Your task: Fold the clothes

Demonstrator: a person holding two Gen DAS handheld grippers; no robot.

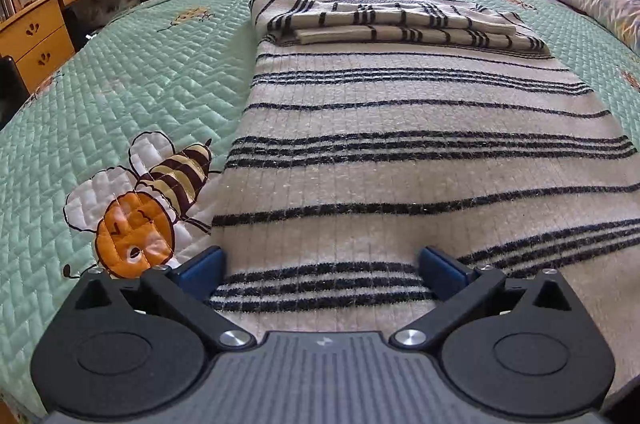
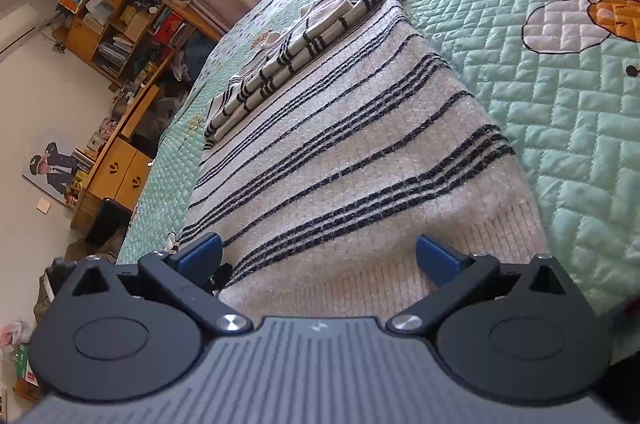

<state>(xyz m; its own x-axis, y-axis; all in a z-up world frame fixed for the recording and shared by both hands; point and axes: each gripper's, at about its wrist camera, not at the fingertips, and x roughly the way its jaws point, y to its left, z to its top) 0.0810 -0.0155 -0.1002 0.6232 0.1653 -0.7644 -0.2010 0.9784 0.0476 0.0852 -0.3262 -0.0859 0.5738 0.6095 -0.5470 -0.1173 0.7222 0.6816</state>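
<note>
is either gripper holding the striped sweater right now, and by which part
Nothing is held. The left gripper and the right gripper both stand open over the near hem of the striped sweater, pads not pinching it.

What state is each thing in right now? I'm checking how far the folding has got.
striped sweater: lying flat on the bed, body spread out, not yet folded up.
sleeves: folded in across the far end of the sweater.
left gripper: open, over the near hem, holding nothing.
right gripper: open, over the ribbed hem, holding nothing.
bedspread: spread smooth under the sweater.
</note>
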